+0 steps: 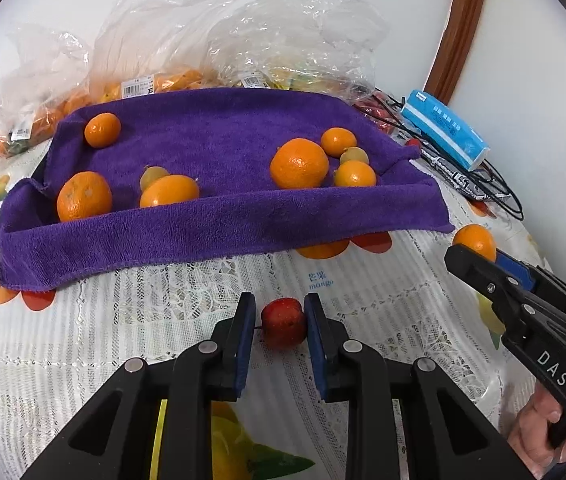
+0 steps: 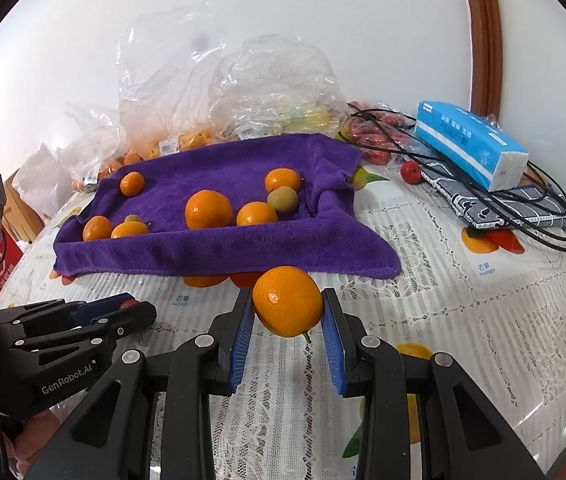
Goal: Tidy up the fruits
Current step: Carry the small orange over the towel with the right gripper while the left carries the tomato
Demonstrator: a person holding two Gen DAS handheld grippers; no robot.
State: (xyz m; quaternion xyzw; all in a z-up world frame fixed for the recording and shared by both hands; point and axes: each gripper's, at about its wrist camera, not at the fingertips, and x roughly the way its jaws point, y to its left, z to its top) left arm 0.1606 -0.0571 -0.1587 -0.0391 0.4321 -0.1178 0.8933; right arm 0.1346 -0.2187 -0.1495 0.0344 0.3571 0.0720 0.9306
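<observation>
Lace tablecloth [image 1: 123, 320]: L hand-held gripper [image 1: 281, 320] clamps red fruit [image 1: 283, 322]; R hand-held gripper [image 2: 287, 312] clamps orange [image 2: 287, 300].

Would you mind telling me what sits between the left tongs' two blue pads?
A small red fruit sits between the left tongs, clamped by both pads; the left wrist view shows it.

Fruit in the plastic bags [image 1: 171, 60] (behind the purple towel [image 1: 219, 224]) is too blurred to tell.

bare tablecloth [image 2: 463, 320] open in front of the purple towel [image 2: 223, 248], raised towel front edge in the way, plastic bags [image 2: 211, 92] blocking behind, tissue pack [image 2: 471, 144] and black cables [image 2: 543, 216] crowding the right side
</observation>
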